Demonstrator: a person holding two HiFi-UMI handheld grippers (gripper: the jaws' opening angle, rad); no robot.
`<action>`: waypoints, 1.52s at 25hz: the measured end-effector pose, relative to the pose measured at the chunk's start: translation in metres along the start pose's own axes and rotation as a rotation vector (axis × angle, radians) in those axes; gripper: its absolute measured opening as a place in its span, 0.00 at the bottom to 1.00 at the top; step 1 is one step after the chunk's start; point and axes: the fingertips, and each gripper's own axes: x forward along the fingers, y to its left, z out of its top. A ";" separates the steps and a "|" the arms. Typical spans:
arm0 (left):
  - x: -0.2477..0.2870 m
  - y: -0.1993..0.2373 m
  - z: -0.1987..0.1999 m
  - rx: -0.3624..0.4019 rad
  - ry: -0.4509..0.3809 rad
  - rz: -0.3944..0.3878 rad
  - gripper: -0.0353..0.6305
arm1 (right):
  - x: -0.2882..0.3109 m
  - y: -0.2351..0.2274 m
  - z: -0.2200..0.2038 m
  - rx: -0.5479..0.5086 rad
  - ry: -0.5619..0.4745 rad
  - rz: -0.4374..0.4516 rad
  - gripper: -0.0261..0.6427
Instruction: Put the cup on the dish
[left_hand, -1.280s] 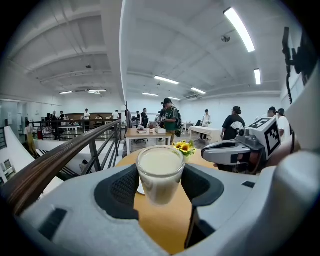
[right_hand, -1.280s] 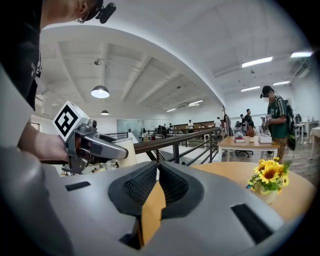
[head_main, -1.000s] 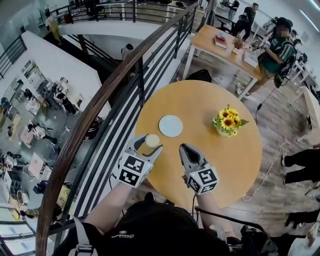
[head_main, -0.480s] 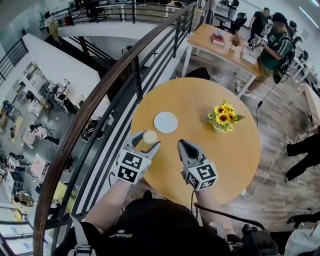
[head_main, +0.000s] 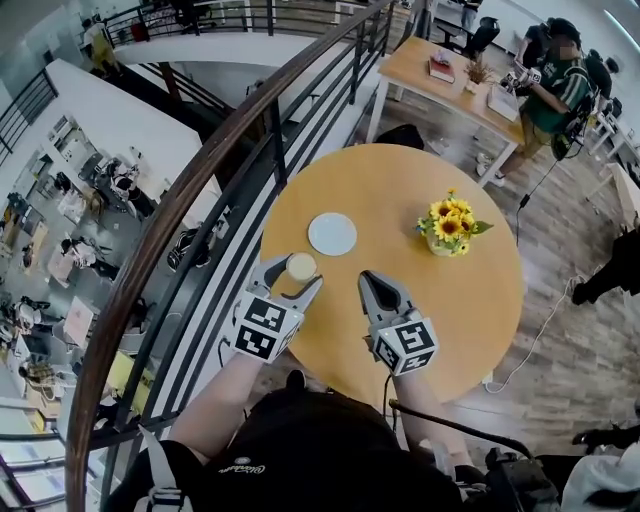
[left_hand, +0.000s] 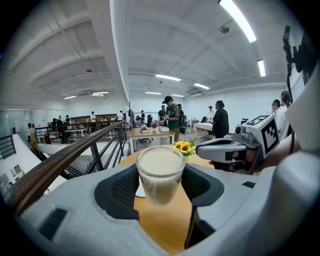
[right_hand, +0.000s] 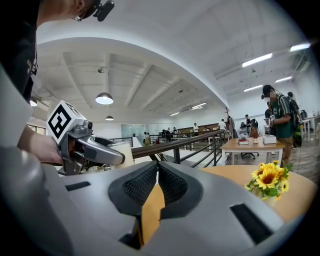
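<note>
Two grippers: left gripper (head_main: 296, 273) and right gripper (head_main: 372, 286) sit side by side over the near half of the round worktop (head_main: 470, 300), both pointing away from the person.
Left jaws: pinching the cup (head_main: 301, 266), one pad on each side of its wall.
Right jaws: pressed together at the tips, with nothing between them.
Cup: clear glass, filled almost to the rim with a pale creamy drink. It is upright, long axis vertical, mouth up. I cannot tell whether its base rests on the worktop or hangs just clear.
Dish: the dish (head_main: 332, 234) is small, white and empty, lying flat on the worktop toward the railing (head_main: 200, 190) side.
Key relation: the dish lies just ahead of the cup and a little to the right, beyond the left jaw tips. It is near but apart, with a band of bare wood between them.
Nearer gripper: the left, which already has the cup. The right is empty and clear of the route.
Step, as judged: cup gripped, not yet on the dish.
Next move calls for: a short carry forward and slightly right with the cup kept level, then lowering it onto the dish's centre before the jaws part.
Risk: the drink is full enough to slop if tipped, and landing on the dish's rim would leave the cup leaning.
Sunflowers: the sunflowers (head_main: 450, 225) stand well apart to the right, off the path.
</note>
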 end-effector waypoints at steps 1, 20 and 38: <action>0.000 0.000 -0.002 -0.002 0.003 0.001 0.45 | 0.000 0.001 -0.002 0.001 0.003 0.002 0.05; 0.038 0.000 -0.043 -0.018 0.102 -0.018 0.45 | 0.013 -0.016 -0.055 0.039 0.110 0.009 0.05; 0.104 0.008 -0.125 -0.082 0.220 -0.049 0.45 | 0.048 -0.047 -0.155 0.111 0.230 -0.021 0.05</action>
